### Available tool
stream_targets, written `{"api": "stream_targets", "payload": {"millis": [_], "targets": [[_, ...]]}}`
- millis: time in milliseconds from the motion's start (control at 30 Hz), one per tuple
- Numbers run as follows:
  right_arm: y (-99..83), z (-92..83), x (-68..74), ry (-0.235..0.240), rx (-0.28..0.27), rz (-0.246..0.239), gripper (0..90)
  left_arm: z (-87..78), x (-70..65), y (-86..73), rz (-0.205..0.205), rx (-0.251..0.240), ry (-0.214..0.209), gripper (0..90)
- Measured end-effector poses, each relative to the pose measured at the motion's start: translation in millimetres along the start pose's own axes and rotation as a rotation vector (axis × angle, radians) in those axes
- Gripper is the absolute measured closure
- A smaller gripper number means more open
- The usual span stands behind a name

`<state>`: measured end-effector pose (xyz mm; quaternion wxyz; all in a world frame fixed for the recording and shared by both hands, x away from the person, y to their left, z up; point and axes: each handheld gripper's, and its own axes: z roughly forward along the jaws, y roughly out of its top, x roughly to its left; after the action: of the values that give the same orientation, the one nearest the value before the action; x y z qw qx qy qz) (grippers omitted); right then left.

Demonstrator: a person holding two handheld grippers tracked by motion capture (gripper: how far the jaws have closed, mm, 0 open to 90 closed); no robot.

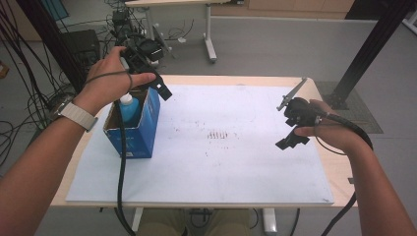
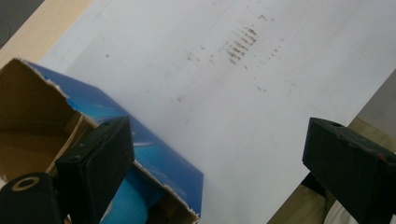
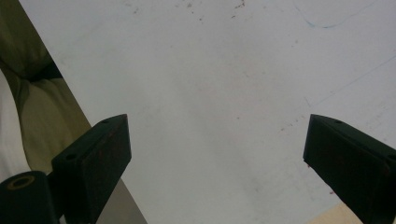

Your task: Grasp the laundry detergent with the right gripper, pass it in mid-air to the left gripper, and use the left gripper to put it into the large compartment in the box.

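A torn-open blue cardboard box (image 1: 142, 132) stands at the left of the white sheet (image 1: 221, 167). Inside it sits a blue bottle (image 1: 129, 105) with a white cap. My left gripper (image 1: 150, 76) hovers above the box's top, open and holding nothing. In the left gripper view the box (image 2: 154, 154) and the bottle (image 2: 130, 200) lie under the left jaw, and the gripper (image 2: 219, 128) stands wide open. My right gripper (image 1: 293, 140) hangs open over the sheet's right side. In its own view the gripper (image 3: 217, 123) has bare white sheet between its jaws.
Brown smudges (image 1: 219, 134) mark the middle of the sheet. The wooden table (image 1: 339, 172) shows as a narrow edge around it. Behind the table are cables and equipment (image 1: 123, 24) on the floor, a desk leg (image 1: 210, 46) and a black post (image 1: 364, 54) at the right.
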<state>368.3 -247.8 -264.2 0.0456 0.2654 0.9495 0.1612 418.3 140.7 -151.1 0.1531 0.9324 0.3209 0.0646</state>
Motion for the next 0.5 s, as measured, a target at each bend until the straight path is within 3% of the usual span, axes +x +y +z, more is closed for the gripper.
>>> {"api": "stream_targets", "payload": {"millis": [500], "targets": [[-3.8, -1.1, 2.5, -0.002, 0.005, 0.014, 7.6, 14.2, -29.7, 16.1, 0.17, 0.005, -0.067, 9.4]]}}
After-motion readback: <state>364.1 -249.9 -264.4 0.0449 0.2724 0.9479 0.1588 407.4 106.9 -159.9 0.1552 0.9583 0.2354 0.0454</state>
